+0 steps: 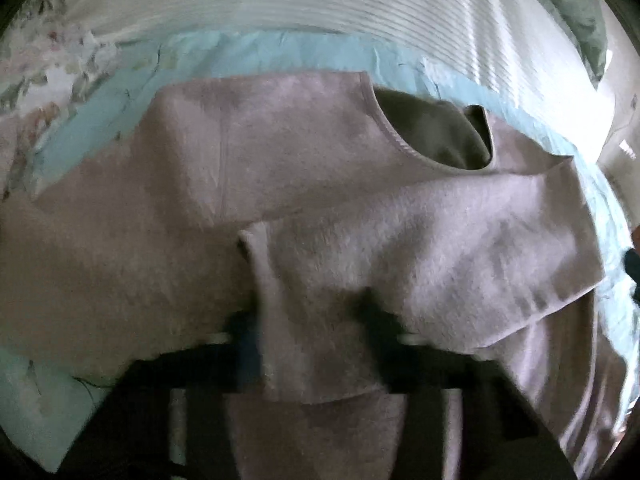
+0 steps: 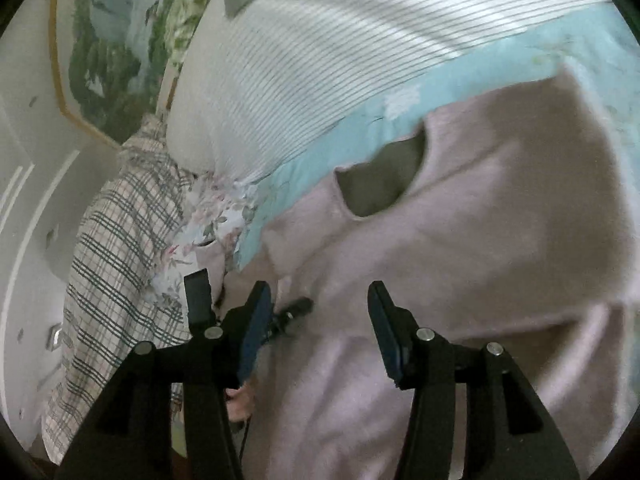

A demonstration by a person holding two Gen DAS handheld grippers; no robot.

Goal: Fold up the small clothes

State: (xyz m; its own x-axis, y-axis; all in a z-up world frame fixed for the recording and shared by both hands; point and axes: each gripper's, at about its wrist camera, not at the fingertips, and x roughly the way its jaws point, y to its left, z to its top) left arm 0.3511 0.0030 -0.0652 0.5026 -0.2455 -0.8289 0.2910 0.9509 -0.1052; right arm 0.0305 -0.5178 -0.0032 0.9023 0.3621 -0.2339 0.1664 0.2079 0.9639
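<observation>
A small pale pink fleece top lies flat on a light blue bed sheet, neck opening at the upper right. One sleeve is folded across its body. My left gripper has this sleeve's cuff draped between its fingers; the fingertips are mostly hidden by cloth. In the right wrist view the same top fills the right side, neck opening at centre. My right gripper is open and empty, just above the top's lower part.
A white striped pillow lies beyond the top. A plaid cloth and floral bedding lie at the left, near the bed's edge. A landscape picture hangs on the wall. A dark object lies by the right gripper.
</observation>
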